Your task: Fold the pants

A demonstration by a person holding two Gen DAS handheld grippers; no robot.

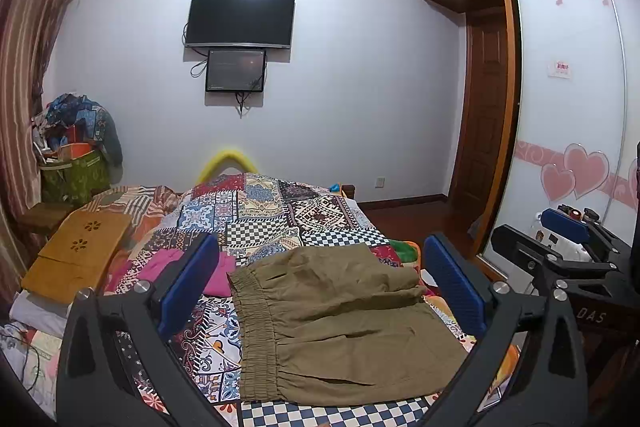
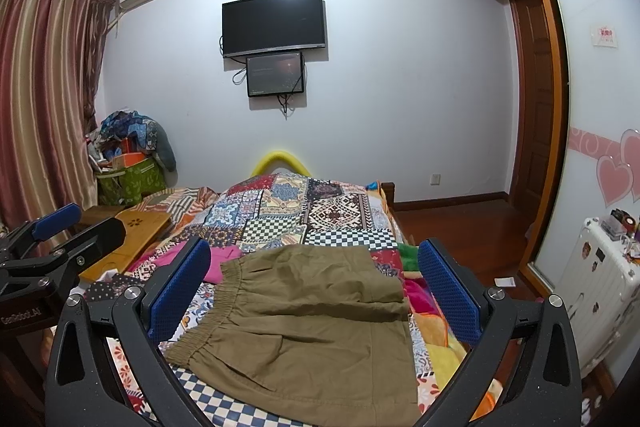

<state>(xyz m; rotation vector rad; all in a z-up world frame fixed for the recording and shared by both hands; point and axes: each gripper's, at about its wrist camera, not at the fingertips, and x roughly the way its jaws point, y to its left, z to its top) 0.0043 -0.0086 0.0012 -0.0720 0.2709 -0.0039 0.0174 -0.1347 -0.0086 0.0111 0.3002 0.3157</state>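
1. On the near end of the bed [image 1: 280, 223]: olive pants [image 1: 336, 323], lying folded into a compact block on the patchwork quilt [image 2: 296, 215], elastic waistband to the left, fabric doubled over itself with a raised fold edge running across the middle. Judged: the fold looks largely done.

2. Left gripper [image 1: 320, 287]: fingers spread wide apart, nothing between them, hovering above the pants without touching. Held so, it frames the garment, ready either to press it flat or to draw back.

3. Right gripper [image 2: 314, 295]: likewise wide apart and empty, poised over the same block from slightly further right. Its blue pads [image 2: 448, 291] face inward.

4. Pink garment [image 1: 188, 267]: far left of the pants, just beside the waistband, partly hidden behind the left finger of each gripper. Type cannot be told.

5. Wooden lap tray [image 1: 76, 251]: left side of the bed, well apart from the pants.

6. Hidden or cut off: the near hem of the pants runs under the gripper bodies at the lower edge of both views; the leg ends are folded under and unseen; how many layers lie in the stack cannot be told. Whether the right edge of the pants overhangs the bed is unclear.
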